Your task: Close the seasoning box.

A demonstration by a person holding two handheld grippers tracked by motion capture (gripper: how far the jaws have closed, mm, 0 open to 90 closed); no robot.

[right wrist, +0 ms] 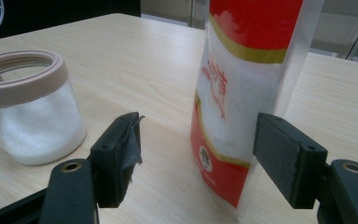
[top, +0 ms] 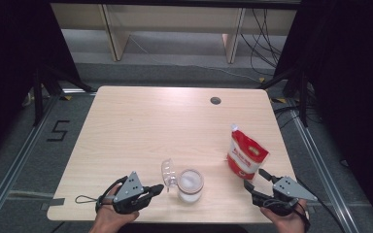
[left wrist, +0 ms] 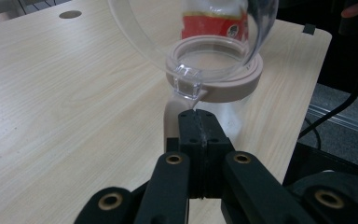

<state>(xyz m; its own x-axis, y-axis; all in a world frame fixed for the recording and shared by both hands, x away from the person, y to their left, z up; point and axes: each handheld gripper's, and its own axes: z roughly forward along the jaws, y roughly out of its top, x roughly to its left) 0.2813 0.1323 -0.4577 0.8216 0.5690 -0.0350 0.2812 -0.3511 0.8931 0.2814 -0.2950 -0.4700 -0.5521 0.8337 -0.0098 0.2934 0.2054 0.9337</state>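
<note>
Pouch is standing upright on the tabletop right of the jar, right tongs gaping wide around it, left tongs pinching shut at the jar's flipped-up lid, so next is probably squeezing, lifting, pouring.

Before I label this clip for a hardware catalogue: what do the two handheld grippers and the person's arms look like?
Both the left gripper and the right gripper are black, two-jawed linkages with brass-coloured pivot pins, each topped by a grey three-cornered plate dotted with small holes. A thin black cable loops from the left one. The right gripper's pads are flat rectangular blocks. No sleeves cover the forearms; a dark strap sits at the right wrist.
</note>
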